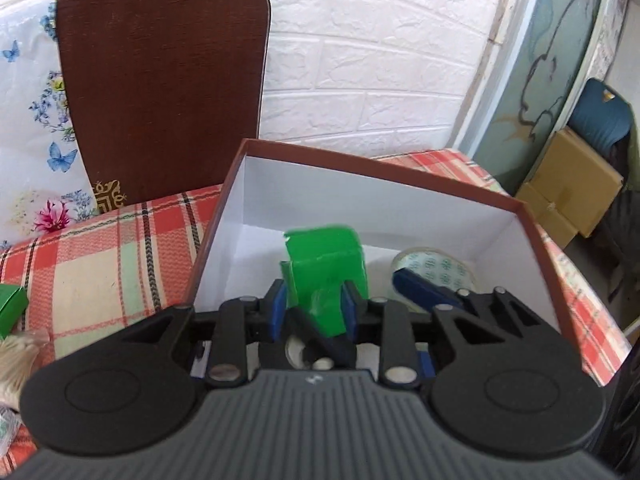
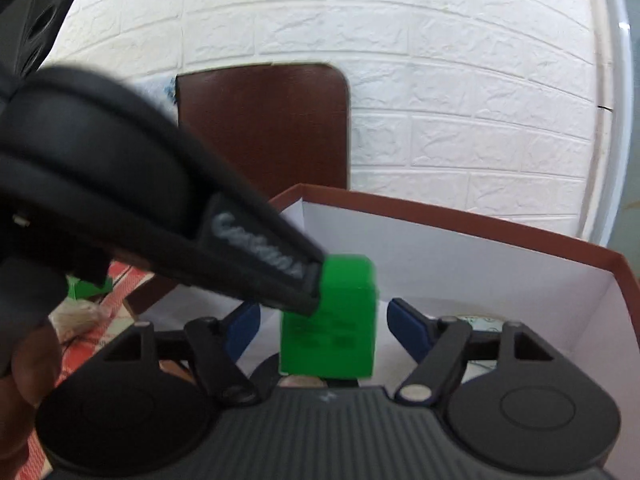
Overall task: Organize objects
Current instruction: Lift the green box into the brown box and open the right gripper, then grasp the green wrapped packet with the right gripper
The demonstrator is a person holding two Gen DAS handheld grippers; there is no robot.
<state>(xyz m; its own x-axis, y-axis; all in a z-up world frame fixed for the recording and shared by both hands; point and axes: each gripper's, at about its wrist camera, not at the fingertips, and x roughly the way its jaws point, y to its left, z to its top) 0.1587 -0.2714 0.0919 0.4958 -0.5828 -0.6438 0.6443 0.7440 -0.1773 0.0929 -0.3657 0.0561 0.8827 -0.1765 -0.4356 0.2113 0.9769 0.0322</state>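
Green and glossy, the small box is pinched between the blue pads of the left hand-held gripper, which reaches forward and slightly down over the near wall of the open brown carton with a white inside, holding the box above the carton's floor. Raised lettering runs along the left finger in the right wrist view, too blurred to read. The right hand-held gripper is level just behind the box, its blue pads spread wide and touching nothing, while a tape roll lies in the carton's right corner.
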